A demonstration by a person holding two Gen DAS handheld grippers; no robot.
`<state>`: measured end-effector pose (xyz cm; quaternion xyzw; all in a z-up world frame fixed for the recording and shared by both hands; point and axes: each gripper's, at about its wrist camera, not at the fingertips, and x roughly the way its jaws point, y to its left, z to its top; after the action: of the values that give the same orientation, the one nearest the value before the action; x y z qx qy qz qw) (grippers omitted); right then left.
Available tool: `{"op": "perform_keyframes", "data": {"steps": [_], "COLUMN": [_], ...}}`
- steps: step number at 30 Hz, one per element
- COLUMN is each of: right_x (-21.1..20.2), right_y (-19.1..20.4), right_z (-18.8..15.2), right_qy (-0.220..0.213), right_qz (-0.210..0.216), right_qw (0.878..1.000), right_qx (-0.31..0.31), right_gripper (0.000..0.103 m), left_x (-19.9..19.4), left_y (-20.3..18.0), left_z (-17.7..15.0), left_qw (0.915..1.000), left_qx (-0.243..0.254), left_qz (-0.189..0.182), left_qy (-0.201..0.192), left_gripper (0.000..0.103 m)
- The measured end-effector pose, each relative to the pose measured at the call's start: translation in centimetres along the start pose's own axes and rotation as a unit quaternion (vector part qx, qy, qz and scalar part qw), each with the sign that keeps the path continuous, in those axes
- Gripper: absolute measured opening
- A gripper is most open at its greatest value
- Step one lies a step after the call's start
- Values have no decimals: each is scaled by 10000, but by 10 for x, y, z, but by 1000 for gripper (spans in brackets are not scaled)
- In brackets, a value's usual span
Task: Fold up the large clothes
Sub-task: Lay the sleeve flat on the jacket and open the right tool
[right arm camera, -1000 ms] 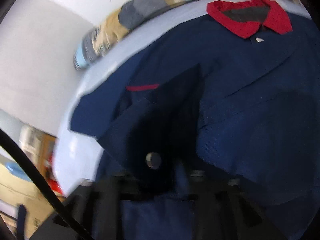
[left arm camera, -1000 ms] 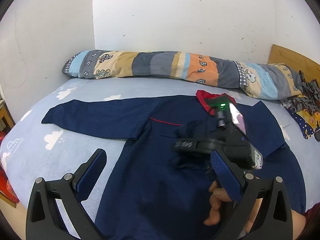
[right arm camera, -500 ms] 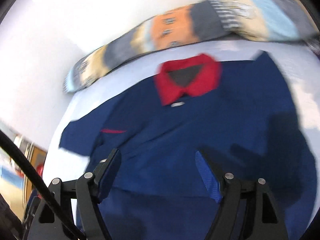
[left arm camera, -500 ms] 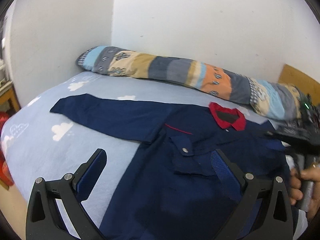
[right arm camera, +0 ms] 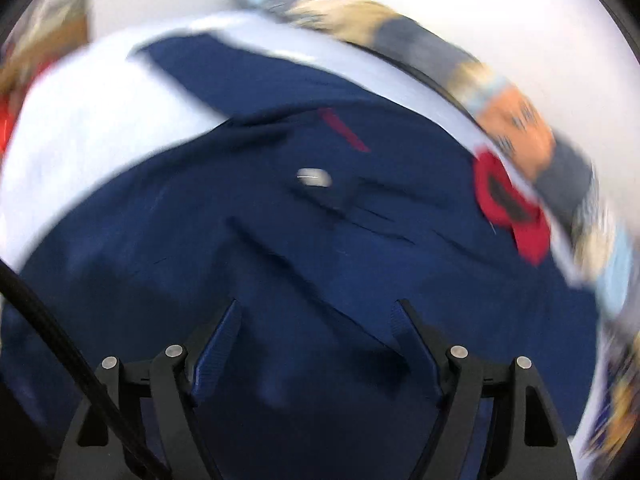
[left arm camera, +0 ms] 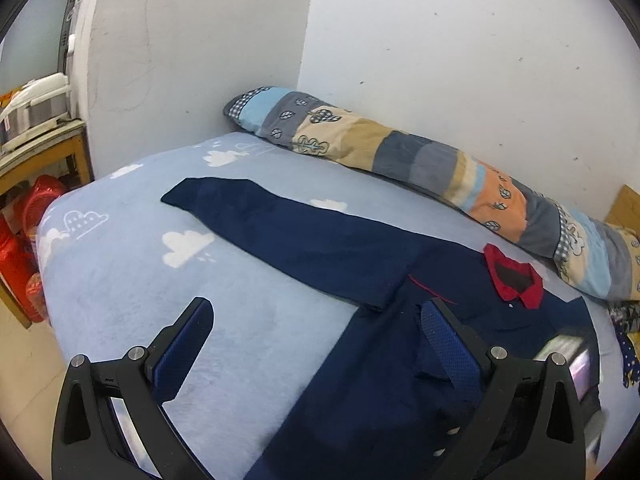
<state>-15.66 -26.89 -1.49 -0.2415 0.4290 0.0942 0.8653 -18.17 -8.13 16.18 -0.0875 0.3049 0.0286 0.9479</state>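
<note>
Where walls meet, cloud-print bed w/ bolster.

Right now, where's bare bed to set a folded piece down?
Free: blanket left of the jacket, below its spread sleeve; a thinner strip between sleeve and bolster. Crowded: right edge, patterned clothes.

A home bedroom: a bed with a cloud-print sheet and a long patchwork pillow against white walls.
</note>
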Motion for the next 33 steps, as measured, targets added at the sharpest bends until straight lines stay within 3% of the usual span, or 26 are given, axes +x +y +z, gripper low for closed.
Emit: {"op": "perform_keyframes", "data": {"steps": [2, 4, 5, 6, 7, 9, 11, 14, 16, 18, 19, 20, 22, 24, 26, 28, 30, 33], "right_x": [14, 25, 31, 36, 43, 41, 35, 22, 27, 45, 61, 73, 57, 32, 2, -22, -28, -13], "right_y": [20, 15, 5, -7, -25, -41, -57, -57, -51, -46, -46, -47, -46, -54, -71, -102, -132, -181], "right_z": [8, 19, 25, 31, 39, 51, 71, 99, 114, 116, 114, 108, 93, 81, 60, 28, -3, -74], "right_qy": [-77, -181, -157, -77, 27, -30, -295, -700, -676, -394, -40, 245, -60, -422, -848, -1002, -841, 218], "right_qz": [-448, -563, -501, -442, -289, -24, -58, -71, 25, 90, 316, 468, 678, 878, 977, 752, 452, 98], "right_qw": [9978, 9973, 9984, 9990, 9983, 9954, 9911, 9855, 9843, 9839, 9823, 9788, 9753, 9710, 9630, 9561, 9519, 9291], "right_qx": [-488, -424, -189, 78, 502, 953, 1293, 1543, 1630, 1739, 1844, 1979, 2099, 2183, 2364, 2648, 2913, 3689], "right_gripper": [81, 77, 51, 33, 22, 21, 20, 20, 20, 29, 48, 52, 56, 66, 85, 87, 89, 89], "left_x": [2, 4, 4, 3, 3, 2, 2, 1, 1, 2, 4, 5, 5, 3, 2, 1, 1, 2], "left_y": [3, 5, 6, 6, 5, 3, 1, -5, -9, -12, -14, -15, -16, -17, -18, -20, -22, -24], "left_z": [0, 0, 0, 0, 0, -1, -1, -1, -3, -4, -4, -5, -5, -5, -4, -5, -6, -7], "left_qw": [10000, 9999, 9999, 9999, 9999, 9999, 9999, 9998, 9998, 9996, 9995, 9994, 9990, 9991, 9991, 9990, 9990, 9988], "left_qx": [-34, -43, -39, -31, -21, 1, 4, 33, 103, 171, 191, 213, 258, 252, 250, 274, 306, 351], "left_qz": [-14, -37, -38, -44, -58, -81, -108, -154, -161, -171, -179, -197, -253, -278, -288, -293, -285, -284], "left_qy": [75, 124, 127, 114, 111, 109, 108, 110, 107, 143, 172, 210, 259, 210, 183, 179, 179, 192], "left_gripper": [103, 103, 103, 103, 103, 103, 103, 103, 103, 103, 103, 103, 103, 103, 103, 103, 103, 103]}}
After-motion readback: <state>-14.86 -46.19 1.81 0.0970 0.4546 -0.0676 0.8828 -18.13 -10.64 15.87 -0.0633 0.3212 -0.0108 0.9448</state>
